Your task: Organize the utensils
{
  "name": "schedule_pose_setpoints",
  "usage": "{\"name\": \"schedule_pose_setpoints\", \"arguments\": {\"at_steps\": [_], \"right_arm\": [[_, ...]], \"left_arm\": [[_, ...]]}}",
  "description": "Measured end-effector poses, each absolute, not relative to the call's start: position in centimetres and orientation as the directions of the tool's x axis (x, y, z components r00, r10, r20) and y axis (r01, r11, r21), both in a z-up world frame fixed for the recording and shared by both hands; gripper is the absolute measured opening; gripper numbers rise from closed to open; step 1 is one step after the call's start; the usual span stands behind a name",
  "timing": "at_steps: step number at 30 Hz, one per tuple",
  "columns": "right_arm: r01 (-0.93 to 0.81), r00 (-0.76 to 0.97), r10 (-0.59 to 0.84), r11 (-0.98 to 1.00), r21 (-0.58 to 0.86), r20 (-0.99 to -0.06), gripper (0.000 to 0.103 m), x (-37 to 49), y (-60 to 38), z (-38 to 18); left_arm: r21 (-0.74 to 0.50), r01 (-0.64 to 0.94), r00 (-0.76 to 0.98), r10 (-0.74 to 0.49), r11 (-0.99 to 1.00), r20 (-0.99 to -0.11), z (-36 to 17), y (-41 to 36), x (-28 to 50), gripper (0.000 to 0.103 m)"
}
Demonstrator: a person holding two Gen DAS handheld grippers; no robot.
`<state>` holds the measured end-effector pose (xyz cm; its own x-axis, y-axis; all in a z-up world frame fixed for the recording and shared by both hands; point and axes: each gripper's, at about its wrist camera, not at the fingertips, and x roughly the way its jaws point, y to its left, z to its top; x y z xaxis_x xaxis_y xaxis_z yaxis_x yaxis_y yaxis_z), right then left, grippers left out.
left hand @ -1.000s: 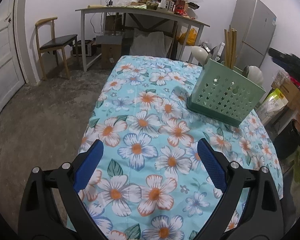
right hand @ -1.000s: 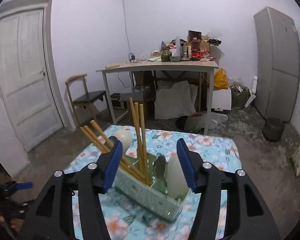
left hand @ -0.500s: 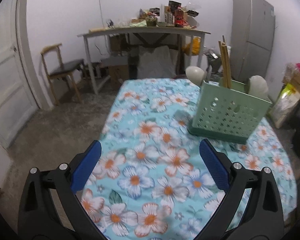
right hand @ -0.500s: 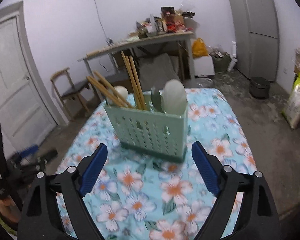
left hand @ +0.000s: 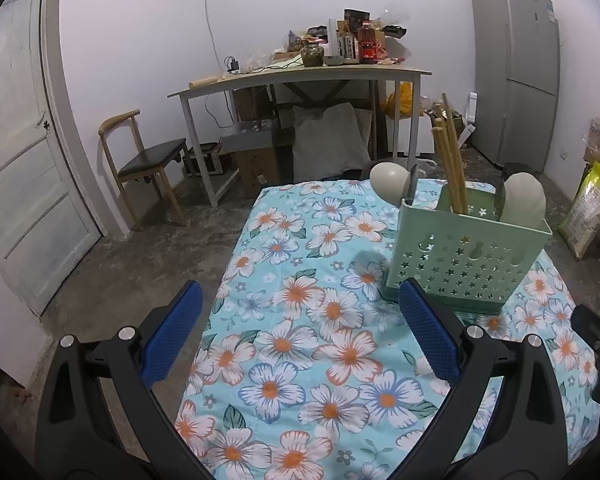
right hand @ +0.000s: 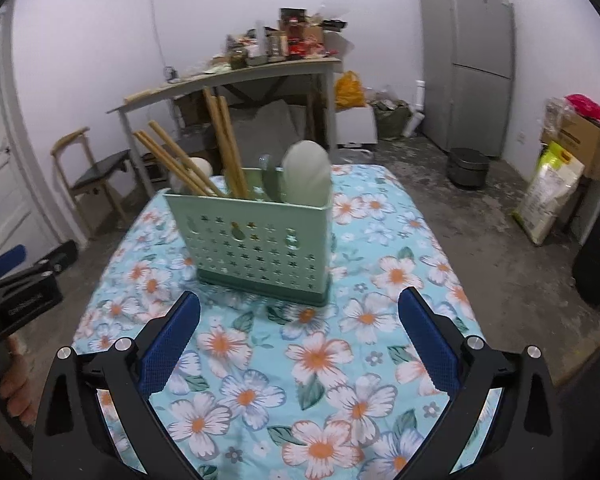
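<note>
Utensil holder (right hand: pixel 256 248): matt pale-green plastic, star-punched walls. In it: chopsticks (right hand: pixel 224 148), bare wood; spoons (right hand: pixel 306 176), smooth, faintly glossy. Under holder: tablecloth (right hand: pixel 360 312), soft printed floral cloth. Beyond holder: fridge (right hand: pixel 470 56), smooth grey metal-look. Floor (left hand: pixel 120 272) rough concrete.

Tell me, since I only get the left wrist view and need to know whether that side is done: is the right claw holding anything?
Observer: No. The right claw has nothing between its pads; its jaws are opening, just short of the green caddy on the flowered cloth.
Operator: Do any utensils sit crooked from that side?
Observer: Yes. A few chopsticks lean hard to the left at the caddy's left end, beside a pale spoon.
</note>
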<state>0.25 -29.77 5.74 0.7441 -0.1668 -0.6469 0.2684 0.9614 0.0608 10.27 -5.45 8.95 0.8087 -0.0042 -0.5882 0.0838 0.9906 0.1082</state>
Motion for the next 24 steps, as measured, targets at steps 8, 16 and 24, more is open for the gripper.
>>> {"name": "schedule_pose_setpoints", "arguments": {"at_steps": [8, 16, 24], "right_arm": [[0.343, 0.712, -0.235, 0.939, 0.035, -0.662, 0.097, -0.1, -30.5, 5.5], [0.371, 0.699, -0.278, 0.929, 0.002, -0.658, 0.097, -0.4, -30.8, 5.5], [0.385, 0.687, -0.287, 0.923, -0.001, -0.668, 0.097, -0.1, -31.1, 5.3]], "left_arm": [[0.064, 0.155, 0.781, -0.083, 0.986, -0.619, 8.6, -6.1, 10.0, 0.095], [0.047, 0.177, 0.751, -0.104, 0.983, -0.652, 7.9, -6.7, 10.4, 0.095], [0.073, 0.149, 0.726, -0.059, 0.986, -0.685, 7.2, -6.6, 10.8, 0.095]]}}
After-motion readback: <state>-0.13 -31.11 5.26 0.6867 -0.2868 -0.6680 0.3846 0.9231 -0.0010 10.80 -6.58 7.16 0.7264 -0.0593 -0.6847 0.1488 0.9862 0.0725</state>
